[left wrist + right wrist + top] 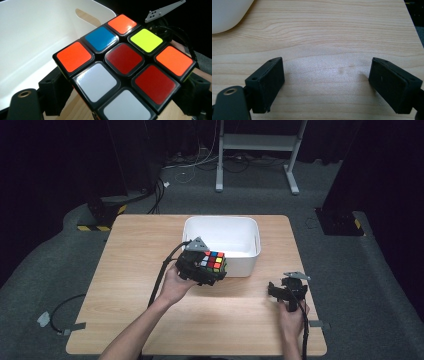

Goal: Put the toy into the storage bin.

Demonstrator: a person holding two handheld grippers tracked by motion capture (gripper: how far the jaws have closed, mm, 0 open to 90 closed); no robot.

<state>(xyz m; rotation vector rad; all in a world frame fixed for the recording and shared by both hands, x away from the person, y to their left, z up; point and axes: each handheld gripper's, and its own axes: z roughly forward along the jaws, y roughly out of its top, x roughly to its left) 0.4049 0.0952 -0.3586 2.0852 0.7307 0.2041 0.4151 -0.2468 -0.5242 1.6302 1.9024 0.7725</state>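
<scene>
A scrambled puzzle cube (214, 261) is held clamped between the jaws of the left tool (200, 265), just in front of the near wall of a white plastic bin (248, 251) that is set toward the far edge of the wooden worktop (125, 270), about midway along it. The cube is raised off the worktop surface and tilted.

In the left gripper view the cube (125, 67) is seen close up: a black-framed three-by-three face with glossy stickers, two of them red, three orange, one blue, one yellow-green and two white, all with rounded corners and catching the light. The black jaws are pressed against its left and right sides. Behind it, the smooth white interior of the bin (32, 37) is seen, with a handle slot cut near its rim through which the wood grain is visible.

The right tool (289, 289) is held low near the worktop's right edge, toward the near right corner, well apart from the cube and the bin. In the right gripper view its two black jaws are spread wide with nothing between them, bare pale wood (332, 45) lying beneath, and a rounded corner of the bin (227, 12) is caught at the upper left.
</scene>
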